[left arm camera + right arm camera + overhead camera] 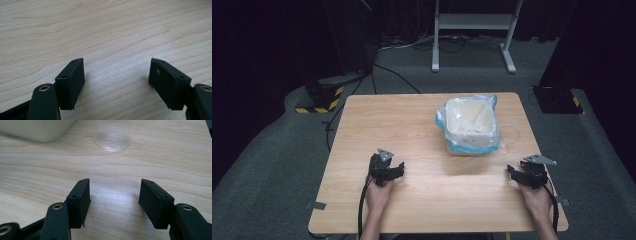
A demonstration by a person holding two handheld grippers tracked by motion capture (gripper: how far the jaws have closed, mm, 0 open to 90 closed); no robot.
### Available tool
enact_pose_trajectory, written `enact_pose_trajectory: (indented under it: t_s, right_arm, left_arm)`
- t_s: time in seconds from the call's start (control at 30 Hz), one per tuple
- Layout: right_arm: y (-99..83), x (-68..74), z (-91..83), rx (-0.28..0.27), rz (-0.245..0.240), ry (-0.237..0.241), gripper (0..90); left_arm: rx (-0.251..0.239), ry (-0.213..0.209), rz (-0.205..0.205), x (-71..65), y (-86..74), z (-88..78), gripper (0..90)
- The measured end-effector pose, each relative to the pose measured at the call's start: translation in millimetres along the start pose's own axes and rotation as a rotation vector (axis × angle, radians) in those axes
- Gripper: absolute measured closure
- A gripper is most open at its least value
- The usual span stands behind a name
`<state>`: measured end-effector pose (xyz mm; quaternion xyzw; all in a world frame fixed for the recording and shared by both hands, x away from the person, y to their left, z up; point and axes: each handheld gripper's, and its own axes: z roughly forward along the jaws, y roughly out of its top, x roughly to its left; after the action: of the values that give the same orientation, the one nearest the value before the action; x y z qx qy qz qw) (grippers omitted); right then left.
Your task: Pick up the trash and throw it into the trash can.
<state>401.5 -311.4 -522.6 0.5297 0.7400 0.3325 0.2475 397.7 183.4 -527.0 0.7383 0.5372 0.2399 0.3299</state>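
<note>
A small white bin (pixel 468 125) lined with a blue-edged plastic bag stands right of centre on the wooden table (pixel 412 125). Just to its right is a clear plastic cup (pixel 511 136), upright on the wood; the right gripper view has the cup (pixel 115 135) straight ahead and the bin's pale wall (pixel 37 128) at upper left. My left gripper (pixel 396 169) rests low at the front left, open, with only bare wood between its jaws (pixel 116 66). My right gripper (pixel 513 173) sits at the front right, open and empty (pixel 115 187), a short way from the cup.
Beyond the far table edge, a white metal stand (pixel 474 22) is on the grey carpet. A yellow-and-black striped base (pixel 319 100) with cables lies at back left, and a dark plate (pixel 557 99) at back right. Bits of tape (pixel 316 205) mark the table's front corners.
</note>
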Motion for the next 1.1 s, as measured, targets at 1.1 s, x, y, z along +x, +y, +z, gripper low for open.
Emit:
enact_pose_trajectory:
  t_s: [1.1]
  right_arm:
    - [12.1,-1.0,-20.8,-0.052,0.024,0.023,46.4]
  left_arm:
    - [0.002,-0.001,0.002,0.2,0.1,0.0,28.6]
